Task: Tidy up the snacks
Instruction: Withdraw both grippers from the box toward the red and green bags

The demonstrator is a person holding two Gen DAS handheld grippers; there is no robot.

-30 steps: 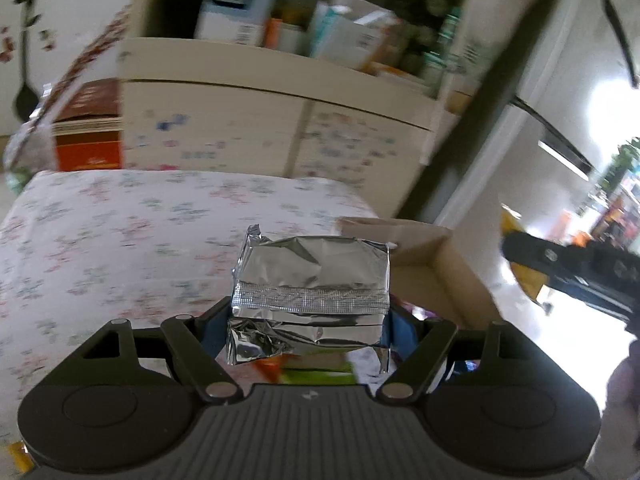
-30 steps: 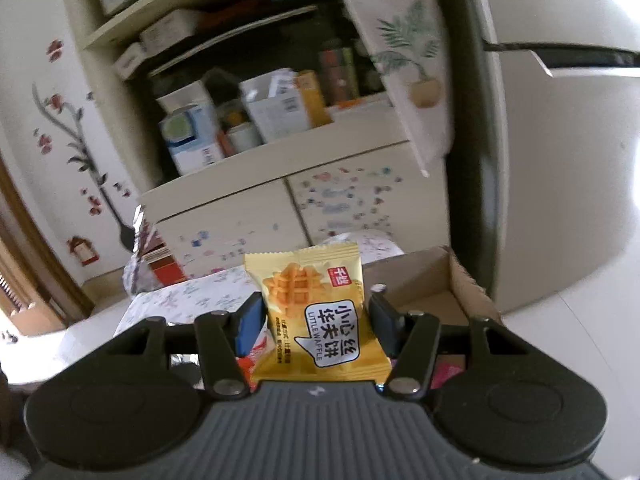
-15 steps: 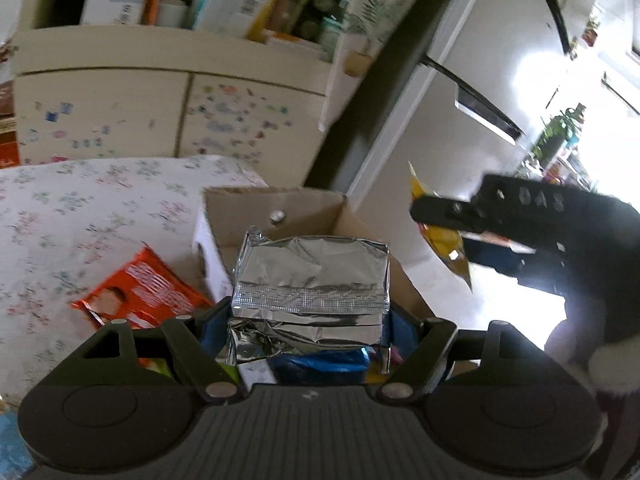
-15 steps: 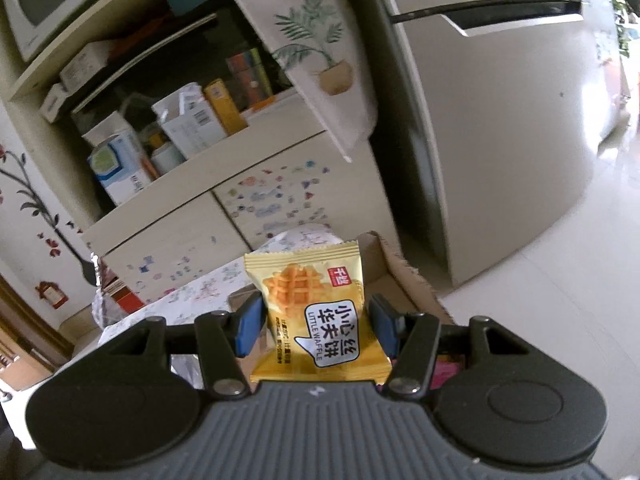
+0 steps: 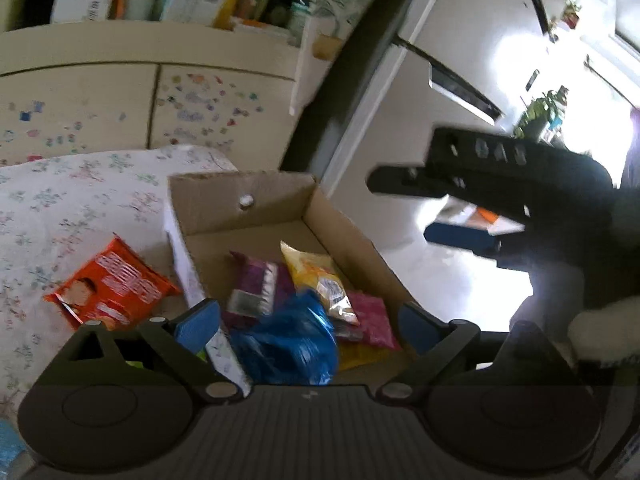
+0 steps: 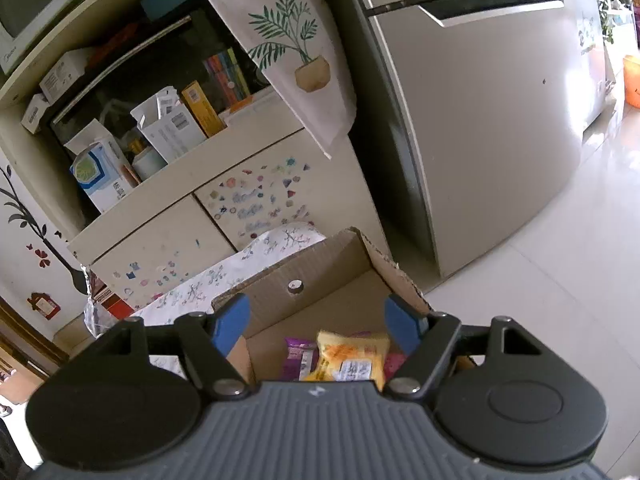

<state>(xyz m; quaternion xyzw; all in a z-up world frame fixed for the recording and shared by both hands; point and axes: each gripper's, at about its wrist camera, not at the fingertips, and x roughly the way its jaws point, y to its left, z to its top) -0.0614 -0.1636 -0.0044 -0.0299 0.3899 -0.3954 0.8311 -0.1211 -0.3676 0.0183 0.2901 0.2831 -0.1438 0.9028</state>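
A cardboard box (image 5: 260, 200) stands on the floral tablecloth and holds several snack packs: a yellow waffle pack (image 5: 320, 280), a purple pack (image 5: 256, 288), a pink pack (image 5: 370, 320) and a blue pack (image 5: 288, 344). My left gripper (image 5: 308, 324) is open and empty just above the box. My right gripper (image 6: 318, 320) is open and empty above the same box (image 6: 320, 276), with the yellow waffle pack (image 6: 350, 356) lying below it. The right gripper also shows in the left wrist view (image 5: 472, 208), above the box's right side. The silver foil pack is not visible.
An orange-red snack pack (image 5: 108, 284) lies on the tablecloth (image 5: 60, 200) left of the box. A cabinet (image 6: 172, 236) with crowded shelves stands behind the table. A fridge (image 6: 480, 120) stands to the right, with tiled floor beyond.
Both grippers have opened. The silver foil pack has left the left gripper and the yellow waffle pack has dropped from the right gripper into the box.
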